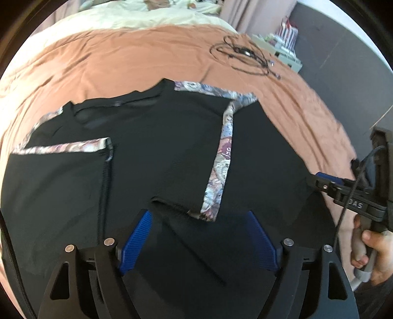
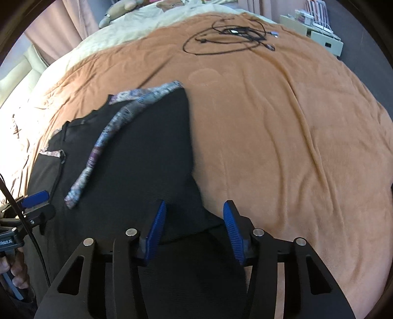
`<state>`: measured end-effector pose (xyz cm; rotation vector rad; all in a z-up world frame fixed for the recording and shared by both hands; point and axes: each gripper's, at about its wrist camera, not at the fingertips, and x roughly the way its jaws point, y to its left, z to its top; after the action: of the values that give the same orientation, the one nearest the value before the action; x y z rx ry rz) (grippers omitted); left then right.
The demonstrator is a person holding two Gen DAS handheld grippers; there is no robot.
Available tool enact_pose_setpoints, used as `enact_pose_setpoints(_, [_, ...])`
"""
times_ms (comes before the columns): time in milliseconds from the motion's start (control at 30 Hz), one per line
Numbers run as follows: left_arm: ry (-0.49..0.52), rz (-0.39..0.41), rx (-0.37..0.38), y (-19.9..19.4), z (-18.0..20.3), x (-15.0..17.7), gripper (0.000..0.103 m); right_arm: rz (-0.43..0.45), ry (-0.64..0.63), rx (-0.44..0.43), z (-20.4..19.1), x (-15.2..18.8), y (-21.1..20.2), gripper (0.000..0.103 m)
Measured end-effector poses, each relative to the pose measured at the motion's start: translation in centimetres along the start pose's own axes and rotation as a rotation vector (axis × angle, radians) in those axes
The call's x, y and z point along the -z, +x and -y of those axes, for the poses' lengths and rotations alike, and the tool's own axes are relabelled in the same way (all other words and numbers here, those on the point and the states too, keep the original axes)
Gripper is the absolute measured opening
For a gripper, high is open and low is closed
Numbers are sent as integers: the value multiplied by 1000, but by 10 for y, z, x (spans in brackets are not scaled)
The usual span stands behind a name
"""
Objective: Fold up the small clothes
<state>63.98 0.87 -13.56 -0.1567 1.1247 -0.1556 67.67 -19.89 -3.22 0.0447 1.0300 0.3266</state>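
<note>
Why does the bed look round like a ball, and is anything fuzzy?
Both views: fisheye lenses bulge the orange blanket and leave black corners. Left wrist view: the patterned trim is slightly motion-smeared. Right wrist view: the black garment has a blurred right edge.

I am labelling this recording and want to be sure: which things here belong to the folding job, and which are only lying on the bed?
Belongs to the job:
- black shirt with patterned trim, both sleeves folded in
- left gripper, open
- right gripper, open

Just lying about:
- black cables
- soft toy
- orange blanket underneath
</note>
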Motion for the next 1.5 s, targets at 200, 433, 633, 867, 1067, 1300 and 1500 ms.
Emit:
enact_pose_setpoints(200, [62,-19,-129,32,11,-5,81,-6,-2,-16,10,2,13,36])
enact_pose_setpoints(433, [10,0,-183,37,-13,-16,56,9,-18,-23,15,7,14,36])
enact_pose_setpoints(633, [-80,42,-167,31,-42,-35,31,12,-23,-27,20,11,11,36])
enact_pose_setpoints(867, [-154,99,-188,12,-69,-45,31,18,-34,-20,18,14,10,36])
enact_pose_setpoints(1067, [-217,107,-163,0,-88,-39,31,27,-55,1,12,16,7,36])
enact_pose_setpoints(1300, [-193,68,-73,16,-73,-35,52,38,-52,-15,11,16,2,43])
enact_pose_setpoints(1500, [-180,84,-140,34,-69,-41,42,68,-71,-23,13,17,-8,51])
